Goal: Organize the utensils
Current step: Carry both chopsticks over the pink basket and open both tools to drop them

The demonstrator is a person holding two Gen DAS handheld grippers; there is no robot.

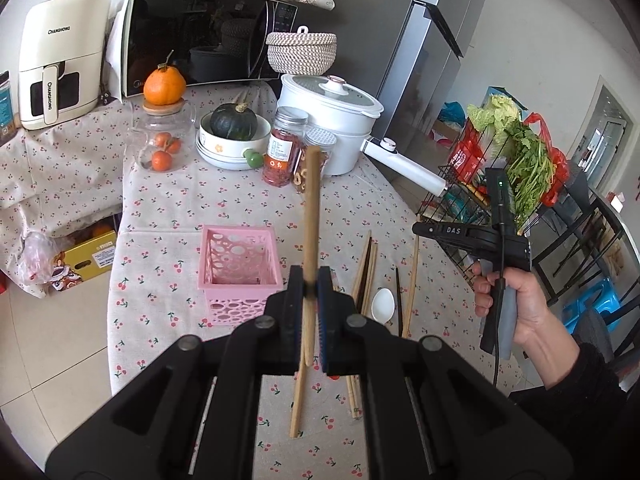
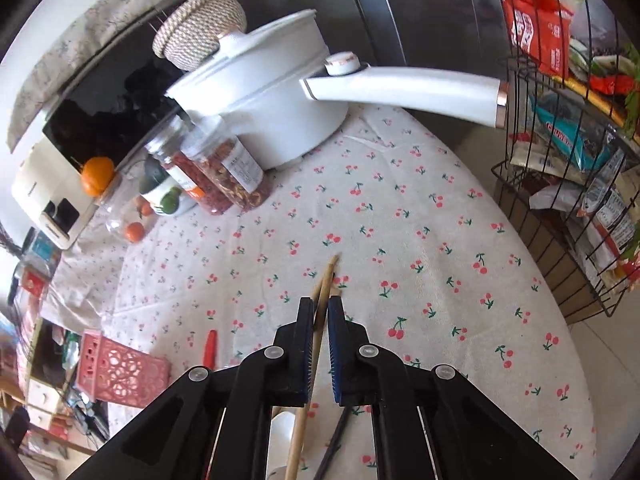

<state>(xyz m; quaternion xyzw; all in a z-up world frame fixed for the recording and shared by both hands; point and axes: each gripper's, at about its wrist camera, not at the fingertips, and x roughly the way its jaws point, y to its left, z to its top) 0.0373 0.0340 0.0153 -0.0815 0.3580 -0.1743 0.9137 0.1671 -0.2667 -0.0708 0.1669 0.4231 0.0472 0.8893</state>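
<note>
My left gripper (image 1: 310,286) is shut on a wooden chopstick (image 1: 311,208) and holds it upright above the table, just right of the pink perforated basket (image 1: 239,268). Several chopsticks (image 1: 366,276) and a white spoon (image 1: 382,305) lie on the cherry-print cloth to the right. My right gripper (image 2: 320,312) is shut on a wooden chopstick (image 2: 326,280), lifted above the cloth; it shows from outside in the left wrist view (image 1: 496,236). The pink basket also shows in the right wrist view (image 2: 120,368), at lower left. A red item (image 2: 210,348) lies near it.
A white pot with a long handle (image 2: 408,96), spice jars (image 1: 282,148), a bowl with a squash (image 1: 234,136), a glass jar of oranges (image 1: 162,148), a microwave (image 1: 208,36) and an air fryer (image 1: 60,60) stand at the back. A wire rack with groceries (image 2: 568,184) stands right of the table.
</note>
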